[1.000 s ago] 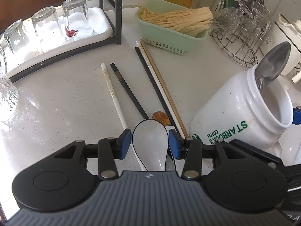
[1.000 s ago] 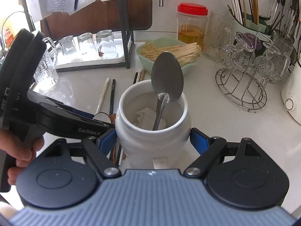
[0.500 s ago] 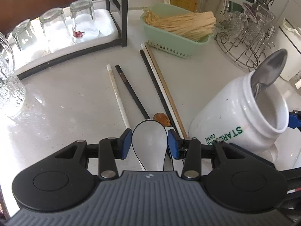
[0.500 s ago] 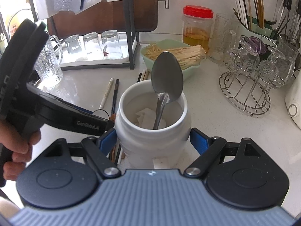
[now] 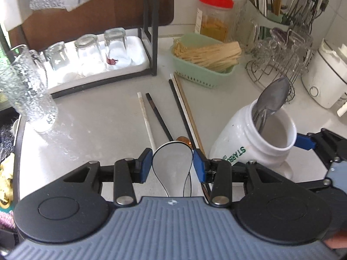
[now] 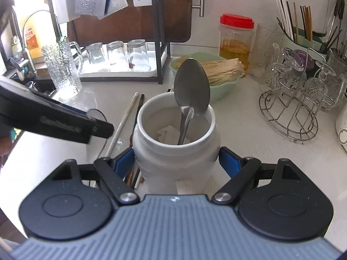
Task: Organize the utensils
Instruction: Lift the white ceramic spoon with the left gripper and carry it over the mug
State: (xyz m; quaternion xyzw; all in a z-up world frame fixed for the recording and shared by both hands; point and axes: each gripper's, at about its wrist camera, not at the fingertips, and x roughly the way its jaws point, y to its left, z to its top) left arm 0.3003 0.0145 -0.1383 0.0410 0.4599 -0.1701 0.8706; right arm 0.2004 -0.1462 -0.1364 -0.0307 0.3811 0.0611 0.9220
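My left gripper is shut on a white ceramic spoon, its bowl clamped between the blue pads, held above the counter. Under it lie several chopsticks, white, black and wooden, and a small brown spoon. My right gripper is shut on a white Starbucks jar, which leans in the left wrist view. A metal spoon stands in the jar, bowl up, above crumpled paper. One of the right gripper's pads presses the jar's far side.
A green basket of wooden sticks sits behind the chopsticks. Upturned glasses stand on a white tray in a black rack at left. A textured glass mug, a wire glass rack, a red-lidded jar and a utensil holder surround the area.
My left gripper has risen with the white spoon still between its pads, so the counter's back now shows. The right gripper and the jar have hardly moved.
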